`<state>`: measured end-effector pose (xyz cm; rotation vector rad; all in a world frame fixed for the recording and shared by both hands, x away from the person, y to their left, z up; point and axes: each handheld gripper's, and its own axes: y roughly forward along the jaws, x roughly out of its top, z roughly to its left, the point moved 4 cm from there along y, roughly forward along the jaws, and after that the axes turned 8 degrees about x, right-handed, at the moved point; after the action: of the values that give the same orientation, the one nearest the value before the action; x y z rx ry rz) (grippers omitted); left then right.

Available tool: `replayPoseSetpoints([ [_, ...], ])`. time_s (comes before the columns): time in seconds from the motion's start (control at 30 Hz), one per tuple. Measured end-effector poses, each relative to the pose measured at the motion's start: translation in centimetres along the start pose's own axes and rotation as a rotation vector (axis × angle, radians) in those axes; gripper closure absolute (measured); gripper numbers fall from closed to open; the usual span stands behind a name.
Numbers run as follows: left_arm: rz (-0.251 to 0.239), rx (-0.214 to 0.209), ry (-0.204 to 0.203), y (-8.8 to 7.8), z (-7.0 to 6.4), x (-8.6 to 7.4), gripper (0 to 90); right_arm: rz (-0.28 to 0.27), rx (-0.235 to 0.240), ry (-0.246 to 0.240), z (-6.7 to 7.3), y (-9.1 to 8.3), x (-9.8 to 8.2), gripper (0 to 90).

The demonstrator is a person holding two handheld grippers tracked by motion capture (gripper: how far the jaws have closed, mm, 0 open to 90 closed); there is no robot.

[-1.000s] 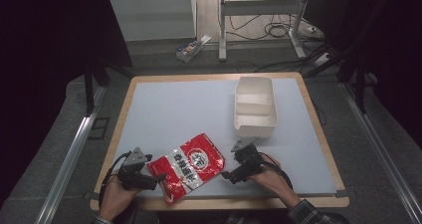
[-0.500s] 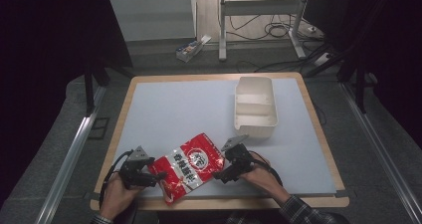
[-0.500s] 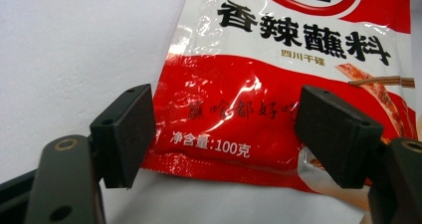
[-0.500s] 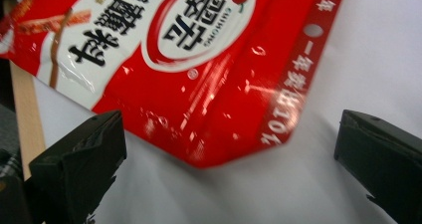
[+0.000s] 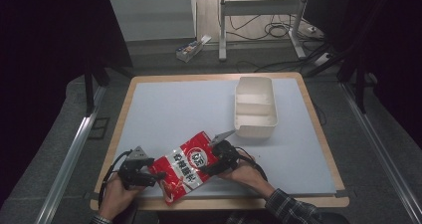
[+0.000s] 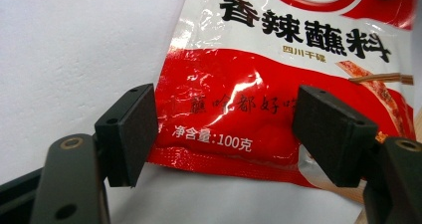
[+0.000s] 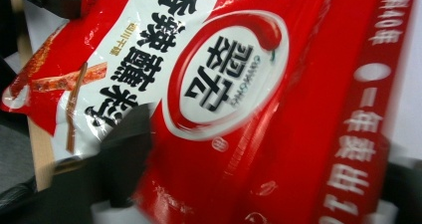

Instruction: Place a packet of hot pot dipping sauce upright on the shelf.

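Worked at a table (image 5: 312, 109) under a pale mat (image 5: 174, 114), with a white two-compartment box (image 5: 255, 129) standing toward the far right, well apart from the action. Found the red seasoning pouch (image 5: 186, 167) lying flat near the front edge of the mat, slanted, between the two grippers.

Judged the step in hand as a two-sided grasp of the pouch, not yet completed.

Set the left gripper (image 5: 158, 175) at the pouch's lower end. In the left gripper view, had just been closing the jaws of the left gripper (image 6: 229, 124) and left them partly apart, astride the sealed bottom edge of the pouch (image 6: 278, 84): one pad at the pouch's side edge, the other over its printed face, without a clear pinch.

Brought the right gripper (image 5: 211, 167) to the upper end. In the right gripper view, had just been closing its jaws too, with the pouch (image 7: 239, 109) between them; could not tell through the blur whether the pads already pressed.

Called next, probably, for closing both sets of jaws firmly on the film before any lift, and for keeping both ends level to avoid slipping or folding.
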<state>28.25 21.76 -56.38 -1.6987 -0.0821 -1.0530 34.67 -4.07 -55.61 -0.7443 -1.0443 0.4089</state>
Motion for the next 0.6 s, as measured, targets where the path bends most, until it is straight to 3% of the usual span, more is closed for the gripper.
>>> replayPoseSetpoints([
  [0.13,-0.009,0.008,0.017,0.0,-0.1,0.0,25.9,-0.015,0.037,0.032,0.1,0.4,0.6,57.0],
  [0.2,-0.018,0.02,0.037,-0.1,-0.2,0.0,25.9,-0.027,0.071,0.024,0.3,0.4,0.9,67.3],
  [0.33,-0.031,0.049,0.076,-0.2,-0.5,0.0,19.9,-0.044,0.081,0.03,0.5,0.2,1.6,86.1],
  [0.5,-0.067,0.054,0.113,-0.6,-0.6,0.1,10.1,-0.079,0.109,0.028,0.8,-1.0,2.4,87.4],
  [0.6,-0.097,0.077,0.101,-1.0,-0.4,0.2,5.3,-0.104,0.131,0.026,0.9,-2.1,3.1,87.4],
])
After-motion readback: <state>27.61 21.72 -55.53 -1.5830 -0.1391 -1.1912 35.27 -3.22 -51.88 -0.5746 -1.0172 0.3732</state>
